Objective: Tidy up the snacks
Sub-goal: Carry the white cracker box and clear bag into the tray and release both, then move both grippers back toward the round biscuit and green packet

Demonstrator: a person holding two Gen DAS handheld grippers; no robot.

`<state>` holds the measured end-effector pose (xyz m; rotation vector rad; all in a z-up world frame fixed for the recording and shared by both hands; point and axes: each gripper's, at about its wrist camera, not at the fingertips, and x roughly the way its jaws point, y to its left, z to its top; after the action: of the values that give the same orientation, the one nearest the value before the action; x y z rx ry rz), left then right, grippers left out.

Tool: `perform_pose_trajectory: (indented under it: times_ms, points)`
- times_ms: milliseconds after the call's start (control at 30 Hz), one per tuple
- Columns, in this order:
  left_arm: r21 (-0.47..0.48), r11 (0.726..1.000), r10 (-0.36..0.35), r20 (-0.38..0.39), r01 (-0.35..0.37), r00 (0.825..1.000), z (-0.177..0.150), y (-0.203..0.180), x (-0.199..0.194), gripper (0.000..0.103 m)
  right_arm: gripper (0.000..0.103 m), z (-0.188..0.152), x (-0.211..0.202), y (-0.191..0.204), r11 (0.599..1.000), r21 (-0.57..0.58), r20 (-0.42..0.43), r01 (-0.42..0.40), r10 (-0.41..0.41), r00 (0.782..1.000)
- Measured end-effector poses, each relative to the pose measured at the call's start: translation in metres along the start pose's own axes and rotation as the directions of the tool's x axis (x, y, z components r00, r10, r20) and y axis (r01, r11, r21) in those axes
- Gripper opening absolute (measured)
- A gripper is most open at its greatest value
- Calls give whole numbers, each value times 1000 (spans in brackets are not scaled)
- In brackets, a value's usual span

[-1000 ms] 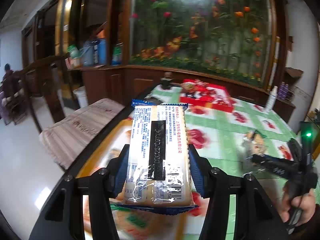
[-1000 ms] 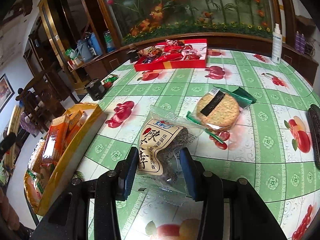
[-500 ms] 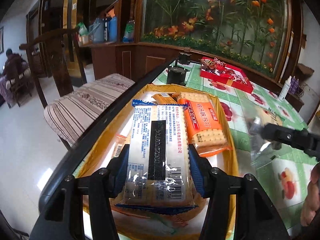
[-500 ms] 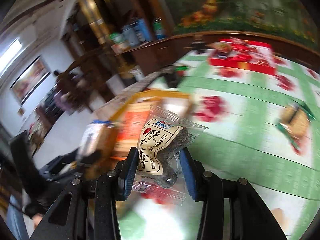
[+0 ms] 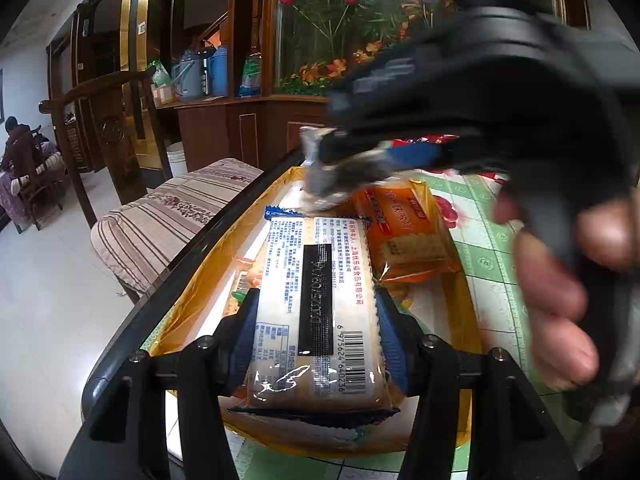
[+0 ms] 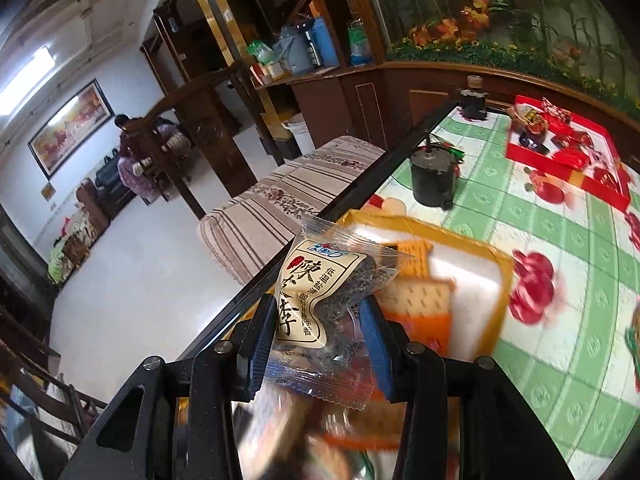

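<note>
My left gripper [image 5: 316, 320] is shut on a long cracker pack [image 5: 316, 300] with a blue wrapper edge and holds it over the yellow tray [image 5: 188, 304]. An orange biscuit pack [image 5: 408, 232] lies in the tray. My right gripper [image 6: 320, 320] is shut on a clear bag of dark dried plums [image 6: 320, 304] with a cream label, above the tray [image 6: 496, 276]. In the left wrist view the right gripper [image 5: 340, 164] crosses above the tray's far end, with the hand [image 5: 560, 280] close at right.
A striped cushioned chair [image 5: 168, 216] stands left of the table's dark edge. A black pot [image 6: 434, 176] and a red box of sweets [image 6: 568, 160] stand on the green fruit-patterned tablecloth [image 6: 568, 304]. A wooden cabinet [image 5: 240, 132] lines the back.
My right gripper has swung left with the plum bag, from beside the tray to above it, close in front of the left camera. My left gripper has lowered the cracker pack slightly over the tray.
</note>
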<state>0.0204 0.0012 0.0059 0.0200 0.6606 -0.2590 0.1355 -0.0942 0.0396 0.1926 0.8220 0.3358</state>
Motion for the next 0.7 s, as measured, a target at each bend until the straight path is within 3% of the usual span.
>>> perform_pose_trajectory:
  times_ms: [167, 700]
  points:
    - [13, 1000, 3, 3, -3, 1000, 0, -1, -1, 55, 47, 5, 26, -6, 997, -31, -54, 65, -67, 996]
    - [0, 1000, -9, -2, 9, 1000, 3, -1, 2, 56, 52, 12, 26, -23, 997, 29, -59, 65, -63, 996]
